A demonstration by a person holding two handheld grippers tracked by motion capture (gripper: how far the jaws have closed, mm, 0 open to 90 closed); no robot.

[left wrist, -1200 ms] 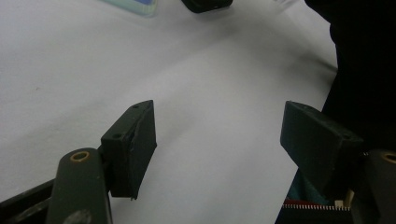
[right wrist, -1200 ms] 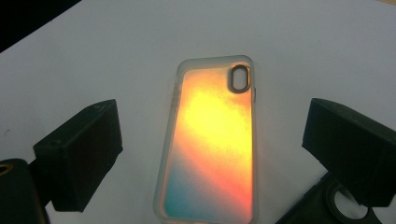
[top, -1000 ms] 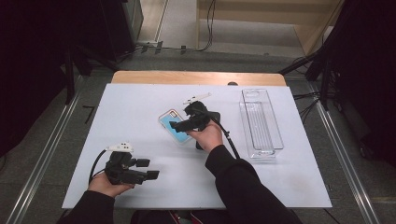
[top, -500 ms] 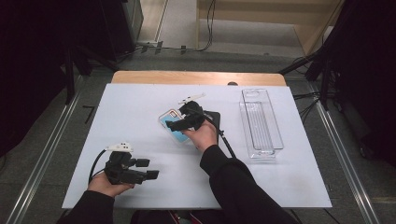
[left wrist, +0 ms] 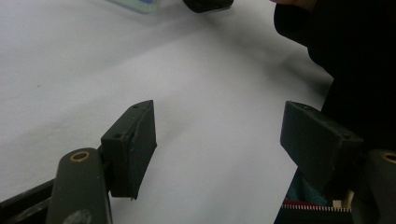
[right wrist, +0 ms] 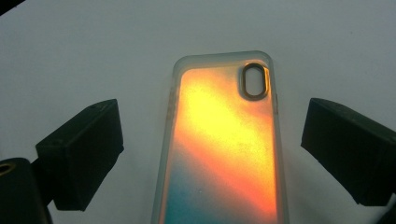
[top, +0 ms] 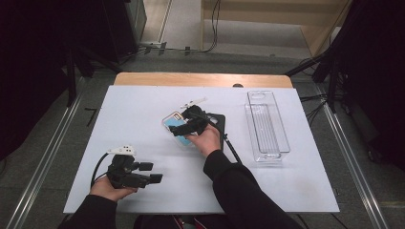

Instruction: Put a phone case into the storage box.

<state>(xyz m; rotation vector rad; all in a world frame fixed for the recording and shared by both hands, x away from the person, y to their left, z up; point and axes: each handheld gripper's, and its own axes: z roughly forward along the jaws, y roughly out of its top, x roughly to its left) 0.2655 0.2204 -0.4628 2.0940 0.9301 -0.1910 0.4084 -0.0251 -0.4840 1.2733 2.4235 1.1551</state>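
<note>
Overhead, one white table (top: 143, 109) carries one clear tray (top: 267, 125) toward its right edge, one black case (top: 216, 125) and one iridescent phone case (right wrist: 224, 149) near the middle. Step in hand, I judge: reaching for the phone case. Right gripper (top: 187, 126) hovers over it, jaws spread either side, nothing gripped. Next move: lower, then close across its width. Left gripper (top: 152, 172) idles, released, near the front-left corner.
</note>
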